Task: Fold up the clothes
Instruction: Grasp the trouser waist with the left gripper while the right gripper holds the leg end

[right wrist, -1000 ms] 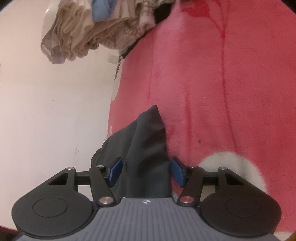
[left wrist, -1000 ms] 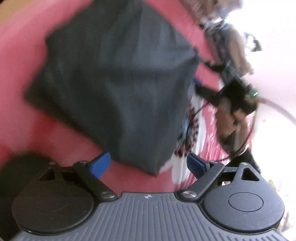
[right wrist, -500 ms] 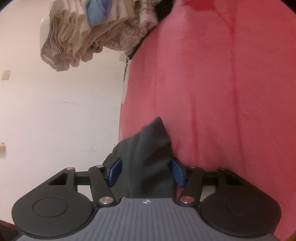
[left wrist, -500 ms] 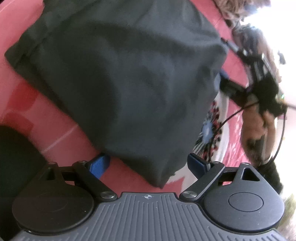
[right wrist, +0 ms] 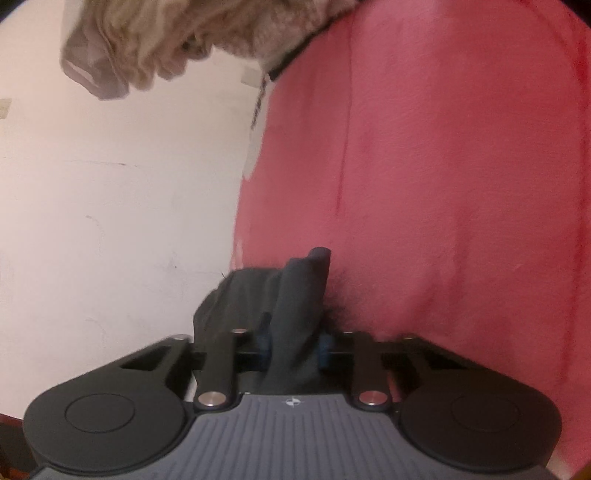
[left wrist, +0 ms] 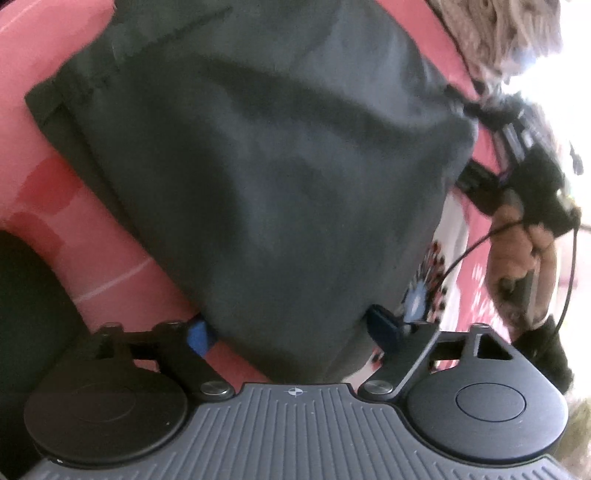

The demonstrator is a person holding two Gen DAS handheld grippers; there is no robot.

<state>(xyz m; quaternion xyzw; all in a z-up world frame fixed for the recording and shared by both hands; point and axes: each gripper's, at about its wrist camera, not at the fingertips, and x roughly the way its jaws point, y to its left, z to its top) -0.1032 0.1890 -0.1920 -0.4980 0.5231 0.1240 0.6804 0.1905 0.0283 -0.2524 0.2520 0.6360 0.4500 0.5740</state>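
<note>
A dark grey garment point(left wrist: 277, 166) lies spread on a red blanket point(left wrist: 33, 110). My left gripper point(left wrist: 291, 332) hangs over its near corner. The jaws are closing, and the cloth fills the gap between the blue pads point(left wrist: 199, 336) without being pinched. In the right wrist view a bunched fold of the same garment point(right wrist: 295, 295) stands up between the fingers of my right gripper point(right wrist: 294, 338). Those jaws are closing, with the pads pressed on the fold. In the left wrist view a person's hand point(left wrist: 517, 258) holds that gripper at the garment's right corner.
A heap of beige and brown clothes point(right wrist: 166, 44) hangs over the blanket's far end, also seen as clothes point(left wrist: 498, 33) at the top right. A pale wall point(right wrist: 110, 203) stands left of the blanket point(right wrist: 443, 166). A dark shape point(left wrist: 26, 295) lies at the near left. A white flower print point(left wrist: 424, 280) marks the blanket.
My left gripper has dropped closer to the garment's near corner and its jaws have narrowed around it. The right jaws have drawn together on the fold, and that hand has moved along the blanket.
</note>
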